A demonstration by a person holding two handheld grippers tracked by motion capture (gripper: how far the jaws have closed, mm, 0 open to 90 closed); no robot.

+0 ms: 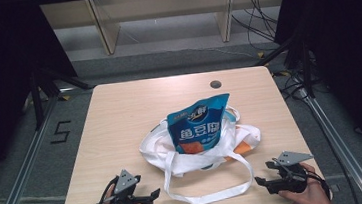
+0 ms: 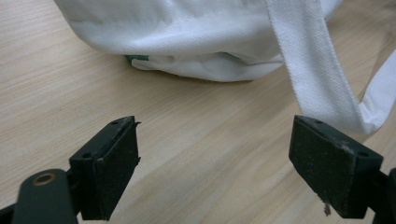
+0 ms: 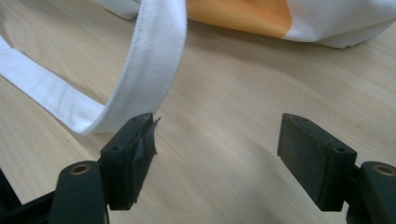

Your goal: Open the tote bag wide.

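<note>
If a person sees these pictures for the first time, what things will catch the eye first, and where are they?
First comes the blue snack pouch, standing out of the white cloth bag in the middle of the table. Next, the bag's long white strap loops toward the near edge. The left tongs and the right tongs lie open at either side of that loop, holding nothing.

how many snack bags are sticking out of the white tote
1: the blue snack bag stands upright in the mouth of the white tote at the table's middle. More may lie hidden inside.
</note>
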